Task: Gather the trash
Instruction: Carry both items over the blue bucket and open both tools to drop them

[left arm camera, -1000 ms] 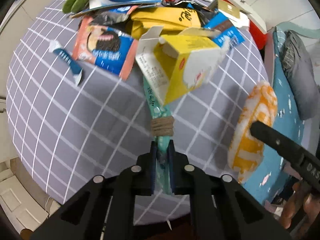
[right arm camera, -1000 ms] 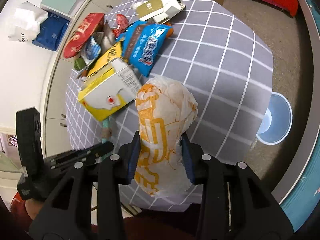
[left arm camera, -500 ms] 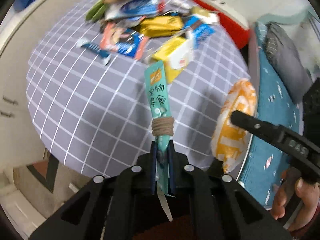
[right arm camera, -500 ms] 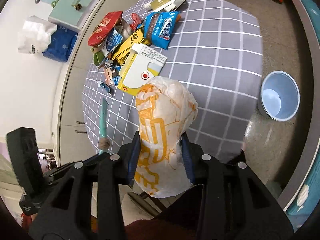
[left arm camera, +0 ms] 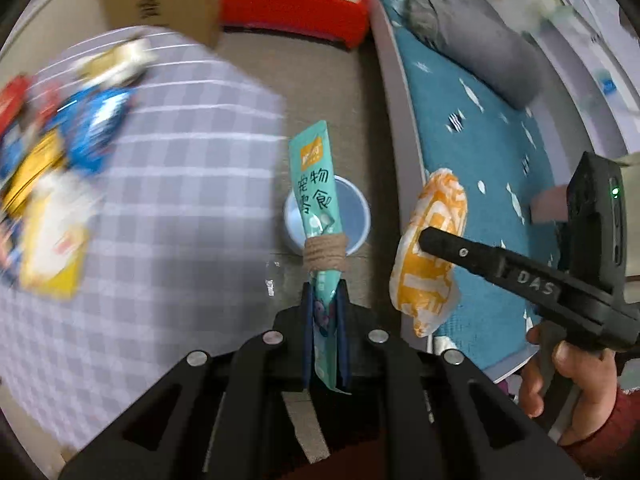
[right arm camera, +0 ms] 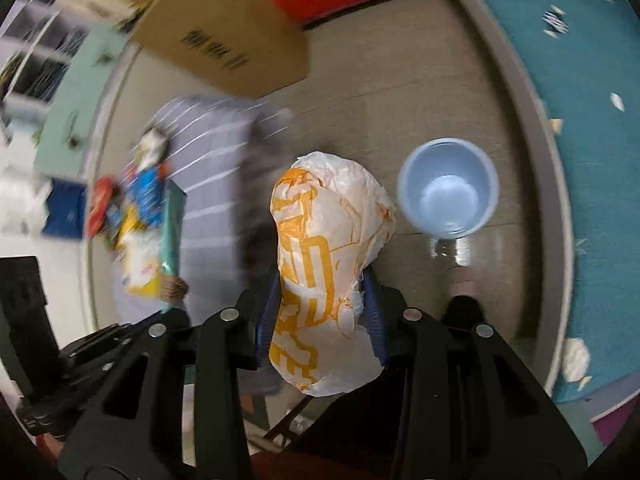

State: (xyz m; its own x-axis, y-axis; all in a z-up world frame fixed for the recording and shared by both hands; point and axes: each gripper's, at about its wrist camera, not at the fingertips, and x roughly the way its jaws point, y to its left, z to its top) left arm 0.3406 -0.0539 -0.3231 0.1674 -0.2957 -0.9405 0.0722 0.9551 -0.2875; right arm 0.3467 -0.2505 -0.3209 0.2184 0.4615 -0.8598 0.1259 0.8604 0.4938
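My left gripper (left arm camera: 325, 300) is shut on a long teal snack sachet (left arm camera: 316, 184) with a brown string wound round its middle; the sachet hangs over a pale blue bin (left arm camera: 352, 216) on the floor. My right gripper (right arm camera: 322, 296) is shut on a crumpled white and orange wrapper (right arm camera: 320, 248), held just left of the same bin (right arm camera: 448, 188). In the left wrist view the wrapper (left arm camera: 434, 240) and the right gripper's finger (left arm camera: 480, 256) show at the right, held by a hand (left arm camera: 576, 376). The sachet (right arm camera: 172, 220) appears at the left of the right wrist view.
A grey checked table (left arm camera: 168, 184) with a pile of wrappers and boxes (left arm camera: 52, 168) lies to the left. A cardboard box (right arm camera: 228, 36) and a red box (left arm camera: 292, 4) stand beyond it. A teal bed (left arm camera: 480, 152) with a grey pillow (left arm camera: 472, 28) runs along the right.
Both grippers have swung away from the table toward the floor, carrying the sachet and the wrapper. The blue bin now lies right under them, and the table has slid to the left.
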